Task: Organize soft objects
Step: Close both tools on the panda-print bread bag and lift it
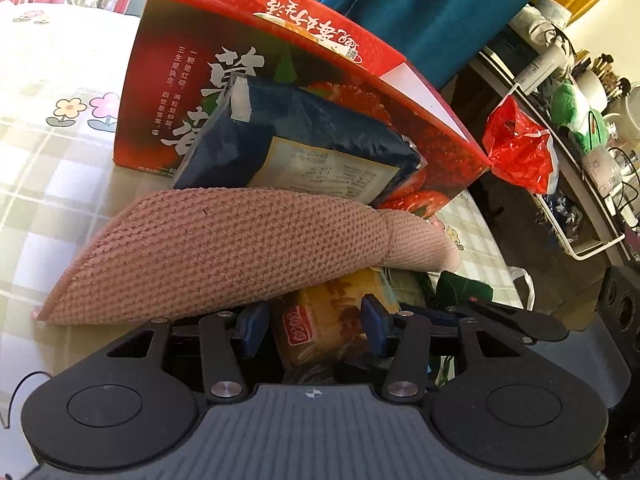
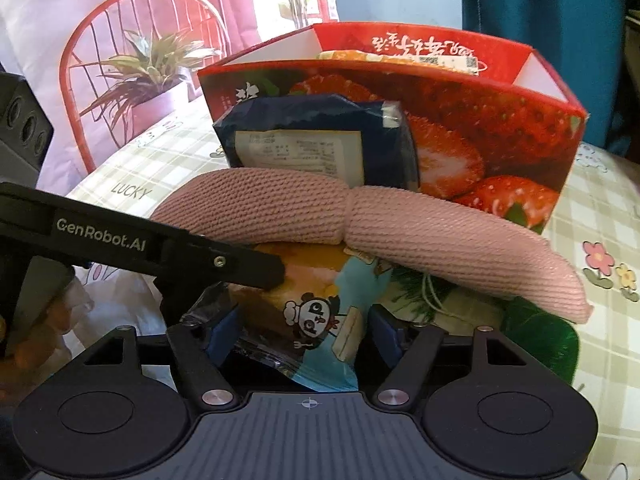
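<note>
Your left gripper (image 1: 316, 326) sits low against the snack packet (image 1: 320, 320), an orange-yellow wrapped cake whose end fills the gap between the two blue pads (image 1: 252, 328); the pads stand on either side of it, close to its wrapper, but from the left wrist view you cannot tell whether they are actually pressing it or only flanking it. Your right gripper (image 2: 300, 332) faces the same packet (image 2: 316, 316) from the other end, where a cartoon panda chef is printed on the light-blue part of the wrapper, and its blue pads (image 2: 224, 332) also stand apart with the packet lying between them; again, contact is not clear enough to call a grip. In the right wrist view the black finger of your left gripper (image 2: 224, 264) reaches in from the left and touches the top of the packet. Directly above the packet lies the pink knitted cloth (image 1: 224, 248), folded into a long roll that drapes over the packet's far end and hangs past it to the right (image 2: 440, 240). Behind the cloth, a dark blue tissue pack (image 1: 304, 140) leans tilted against the front wall of the red strawberry box (image 1: 440, 136), which stands open-topped on the checked tablecloth (image 1: 60, 184). Some green material (image 2: 536, 332) shows under the cloth's right end, just beside your right gripper.
</note>
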Tool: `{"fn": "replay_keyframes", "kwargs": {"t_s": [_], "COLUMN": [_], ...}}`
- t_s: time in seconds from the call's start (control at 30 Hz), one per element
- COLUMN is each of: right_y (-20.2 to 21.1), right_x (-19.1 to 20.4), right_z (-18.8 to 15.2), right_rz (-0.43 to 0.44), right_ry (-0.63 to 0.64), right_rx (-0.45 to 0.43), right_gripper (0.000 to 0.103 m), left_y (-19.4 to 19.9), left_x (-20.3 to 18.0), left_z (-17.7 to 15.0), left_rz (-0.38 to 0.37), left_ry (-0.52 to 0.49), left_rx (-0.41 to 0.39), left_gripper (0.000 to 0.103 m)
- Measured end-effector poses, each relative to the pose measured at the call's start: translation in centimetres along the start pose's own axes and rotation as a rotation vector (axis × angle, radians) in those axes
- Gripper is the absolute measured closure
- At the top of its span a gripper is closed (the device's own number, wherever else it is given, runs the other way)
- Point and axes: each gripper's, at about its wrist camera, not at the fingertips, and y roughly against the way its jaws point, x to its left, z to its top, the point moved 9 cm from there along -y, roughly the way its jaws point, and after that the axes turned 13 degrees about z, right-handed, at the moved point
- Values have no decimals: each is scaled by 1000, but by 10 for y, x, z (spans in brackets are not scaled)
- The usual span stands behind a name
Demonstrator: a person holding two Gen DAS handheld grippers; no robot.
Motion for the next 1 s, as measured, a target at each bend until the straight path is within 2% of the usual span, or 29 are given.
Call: {"fn": "replay_keyframes", "kwargs": {"t_s": [0.3, 0.6, 0.77, 1.0], "right_y": [1, 37, 60, 79], "right_x": [1, 13, 13, 23], "right_z": [7, 17, 20, 26], "right_rz": [34, 24, -6, -24], "right_ry": [-30, -47, -52, -4], "right_rx": [-14, 7, -21, -53], "right_gripper": [46, 46, 46, 46], "left_y": [2, 24, 33, 52], "left_x": [-11, -35, -58, -65], "left_z": [5, 2, 5, 11], "left_rz": [-24, -119, -133, -155], "left_ry": [-24, 25, -15, -16], "left_rx": [23, 29, -1, -59], "left_gripper": [54, 54, 54, 54]}}
